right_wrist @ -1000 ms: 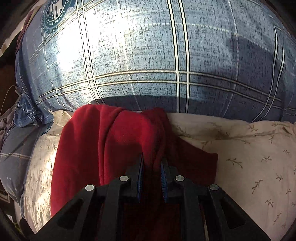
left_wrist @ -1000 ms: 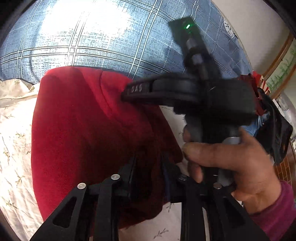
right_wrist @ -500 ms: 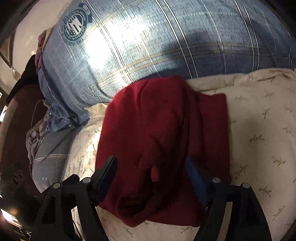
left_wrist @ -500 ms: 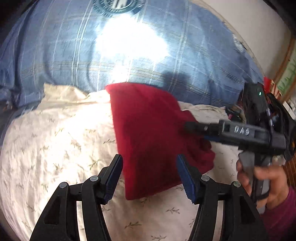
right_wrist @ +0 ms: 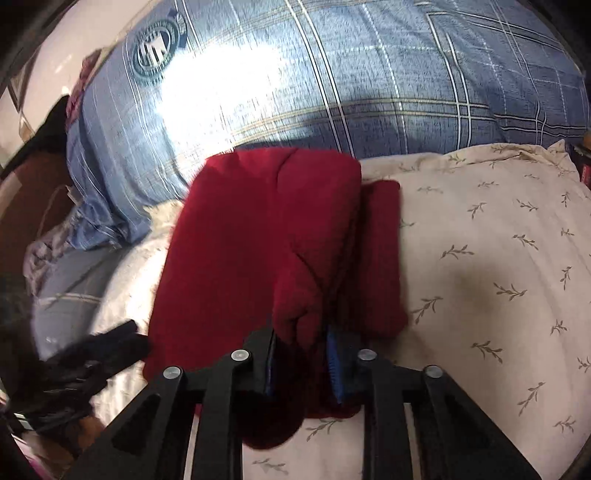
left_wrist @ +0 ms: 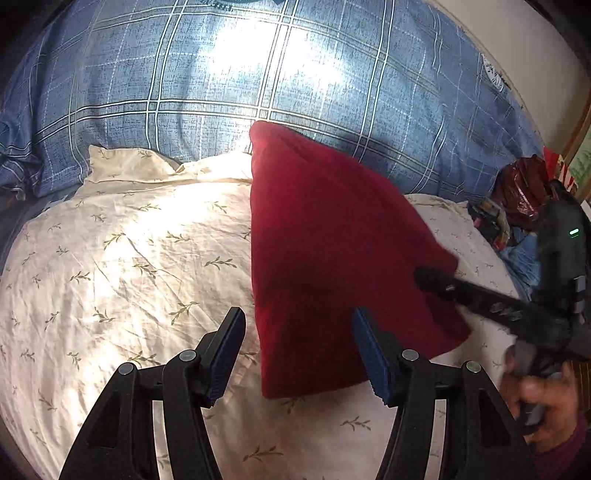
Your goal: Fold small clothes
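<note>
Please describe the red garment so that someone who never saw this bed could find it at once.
Start at the large blue plaid pillow at the far end of the bed. In front of it lies a cream sheet with small leaf sprigs, and on that sheet rests the red garment, folded. It is the only plain dark red cloth there, without any pattern.

Little can be read. On the blue plaid pillow point(right_wrist: 369, 74), up and left of the right gripper's fingers in its own view, sits a round dark-green crest point(right_wrist: 157, 50) with white block shapes in the middle and a ring of lettering too blurred to read. In the left wrist view a sliver of the same sort of crest point(left_wrist: 225, 3) is cut off at the top edge, far ahead of the fingers, and a small dark print point(left_wrist: 495, 75) near the pillow's upper right edge is too small to read.
</note>
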The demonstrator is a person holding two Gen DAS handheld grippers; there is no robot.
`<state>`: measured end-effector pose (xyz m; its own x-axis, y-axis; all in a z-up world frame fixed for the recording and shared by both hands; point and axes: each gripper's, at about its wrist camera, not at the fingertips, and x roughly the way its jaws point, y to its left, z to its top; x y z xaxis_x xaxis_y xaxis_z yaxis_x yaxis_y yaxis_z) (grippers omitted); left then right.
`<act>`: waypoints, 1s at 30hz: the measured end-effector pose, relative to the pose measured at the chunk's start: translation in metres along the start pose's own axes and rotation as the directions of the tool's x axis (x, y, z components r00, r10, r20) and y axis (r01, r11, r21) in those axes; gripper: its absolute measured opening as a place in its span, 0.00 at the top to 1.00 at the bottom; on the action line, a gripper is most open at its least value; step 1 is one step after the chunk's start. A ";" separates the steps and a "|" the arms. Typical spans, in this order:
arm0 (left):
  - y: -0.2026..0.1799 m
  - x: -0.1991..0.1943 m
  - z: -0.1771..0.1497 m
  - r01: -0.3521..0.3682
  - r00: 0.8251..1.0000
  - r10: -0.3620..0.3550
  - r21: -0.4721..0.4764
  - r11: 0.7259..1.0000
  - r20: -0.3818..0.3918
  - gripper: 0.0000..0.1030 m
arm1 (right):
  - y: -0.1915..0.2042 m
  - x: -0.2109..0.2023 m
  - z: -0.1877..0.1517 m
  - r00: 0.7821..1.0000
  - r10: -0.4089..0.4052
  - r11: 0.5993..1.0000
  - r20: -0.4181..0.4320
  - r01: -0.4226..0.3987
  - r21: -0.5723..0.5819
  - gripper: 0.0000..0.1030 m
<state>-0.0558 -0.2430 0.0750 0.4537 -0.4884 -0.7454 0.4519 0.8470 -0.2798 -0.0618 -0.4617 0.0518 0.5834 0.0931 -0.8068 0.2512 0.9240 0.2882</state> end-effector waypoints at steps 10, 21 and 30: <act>0.001 0.031 0.011 -0.081 0.996 0.081 -0.004 0.997 0.024 0.38 | 0.032 0.000 0.041 0.995 -0.040 0.991 0.097 0.052 -0.124 0.62; -0.005 0.052 0.015 -0.089 0.996 0.089 0.031 0.996 0.013 0.30 | 0.004 0.050 0.040 0.983 -0.174 0.979 0.067 0.180 -0.100 0.81; -0.005 0.052 0.015 -0.101 0.995 0.101 0.025 0.995 0.014 0.30 | 0.030 -0.009 0.025 0.987 -0.113 0.982 0.112 0.128 -0.137 0.66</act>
<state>-0.0225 -0.2759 0.0467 0.5076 -0.4033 -0.7614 0.4228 0.8866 -0.1878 -0.0407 -0.4437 0.0806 0.6338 -0.0541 -0.7716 0.2160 0.9703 0.1093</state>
